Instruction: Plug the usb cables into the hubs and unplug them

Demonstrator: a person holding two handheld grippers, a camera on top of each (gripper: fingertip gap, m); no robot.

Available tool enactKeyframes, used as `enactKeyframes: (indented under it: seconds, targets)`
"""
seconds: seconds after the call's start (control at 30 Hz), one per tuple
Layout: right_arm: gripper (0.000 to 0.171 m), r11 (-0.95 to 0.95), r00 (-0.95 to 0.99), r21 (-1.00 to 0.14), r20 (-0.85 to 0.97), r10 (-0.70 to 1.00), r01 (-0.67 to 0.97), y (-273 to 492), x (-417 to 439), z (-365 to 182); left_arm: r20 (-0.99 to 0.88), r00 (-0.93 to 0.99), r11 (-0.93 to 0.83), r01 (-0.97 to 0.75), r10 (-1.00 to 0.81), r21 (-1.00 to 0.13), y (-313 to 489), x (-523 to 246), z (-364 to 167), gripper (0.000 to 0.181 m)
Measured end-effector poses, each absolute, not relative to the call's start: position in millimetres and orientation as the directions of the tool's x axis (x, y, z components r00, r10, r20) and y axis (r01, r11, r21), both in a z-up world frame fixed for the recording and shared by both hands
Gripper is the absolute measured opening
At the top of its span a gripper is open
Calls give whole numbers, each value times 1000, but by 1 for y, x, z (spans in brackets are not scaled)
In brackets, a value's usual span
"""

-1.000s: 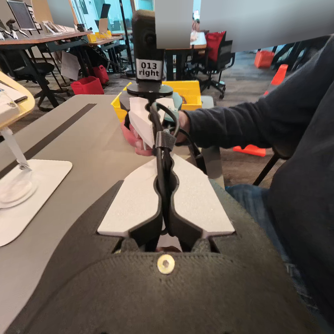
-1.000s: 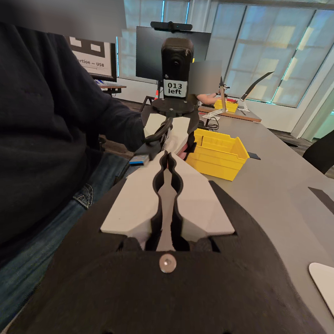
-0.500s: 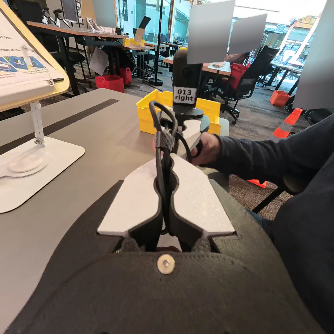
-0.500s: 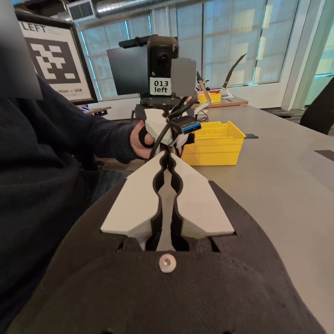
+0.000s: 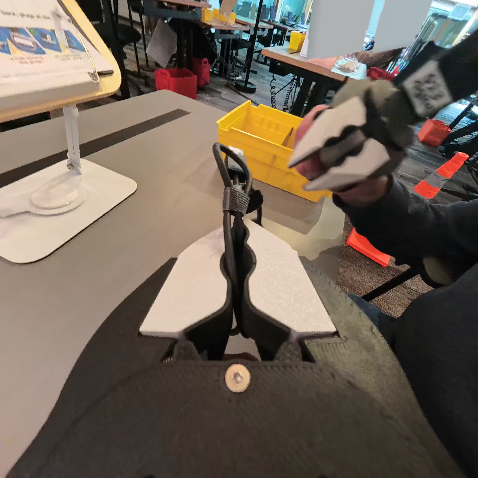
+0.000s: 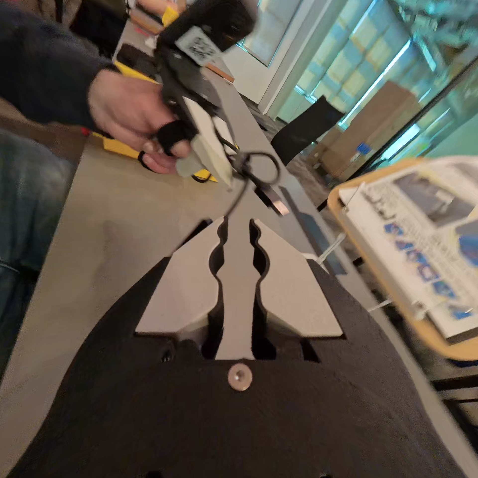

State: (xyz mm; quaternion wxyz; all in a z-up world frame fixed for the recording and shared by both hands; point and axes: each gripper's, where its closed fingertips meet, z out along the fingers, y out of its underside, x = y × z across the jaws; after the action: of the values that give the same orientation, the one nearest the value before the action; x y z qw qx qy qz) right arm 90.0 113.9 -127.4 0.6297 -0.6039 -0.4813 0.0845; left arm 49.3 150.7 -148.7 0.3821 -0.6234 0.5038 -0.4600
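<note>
The left claw (image 5: 236,232) is clamped on a bundled black USB cable (image 5: 234,204) above the grey counter (image 5: 144,207). The right claw (image 6: 238,222), white-fingered, stands apart, empty; its sticker's writing is blurred.

The left hand-held gripper (image 5: 236,230) had matt, grainy white plastic fingers (image 5: 282,287) on a rough black body. The cable (image 5: 231,245) looked like smooth rubber, its strap (image 5: 236,200) woven cloth. The yellow bin (image 5: 261,134) was glossy plastic, the table (image 5: 144,232) smooth and matt.
</note>
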Motion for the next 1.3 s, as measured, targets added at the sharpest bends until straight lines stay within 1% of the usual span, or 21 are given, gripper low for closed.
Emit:
enactKeyframes:
  seconds: [0.07,0.13,0.27,0.3,0.43,0.53,0.63,0.7,0.77,0.8,0.93,1.0,1.13,1.3]
  targets:
    - [21,356,448,-703,684,576,615,108,72,-128,206,77,-220,-308,-976,-926,150,51,-154,0]
    - [22,407,356,-539,822,444,738,113,62,-128,225,78,-238,-332,-971,-913,148,52,-158,0]
    - [21,423,151,-270,944,293,865,134,52,-135,256,61,-260,-382,-965,-887,139,54,-163,0]
    - [21,422,115,-226,955,272,878,139,53,-136,259,63,-263,-386,-964,-884,138,54,-163,0]
    - [10,448,15,-129,968,249,885,143,51,-140,287,62,-288,-399,-956,-871,136,54,-165,0]
    - [2,461,-13,-105,969,246,881,141,50,-139,314,52,-308,-395,-948,-865,134,55,-166,0]
    - [0,447,-34,-81,970,242,891,140,50,-141,316,65,-315,-408,-946,-857,134,55,-168,0]
    - [0,450,-33,-70,976,216,890,140,51,-138,353,60,-347,-390,-934,-853,132,56,-165,0]
    - [0,465,5,-102,979,206,880,137,49,-135,350,67,-349,-369,-934,-861,134,56,-160,0]
    - [0,479,4,-97,982,191,872,134,48,-134,353,77,-356,-358,-932,-863,136,55,-158,0]
    - [0,476,17,-108,981,193,873,133,48,-133,361,75,-362,-365,-930,-857,135,56,-159,0]
    - [0,471,-8,-84,982,190,878,134,48,-134,359,78,-361,-370,-930,-856,135,57,-161,0]
    - [0,461,-29,-111,958,286,880,131,45,-144,336,87,-342,-390,-938,-855,135,55,-163,0]
    - [0,434,-30,-135,935,353,891,123,40,-145,289,103,-304,-428,-952,-851,135,54,-169,0]
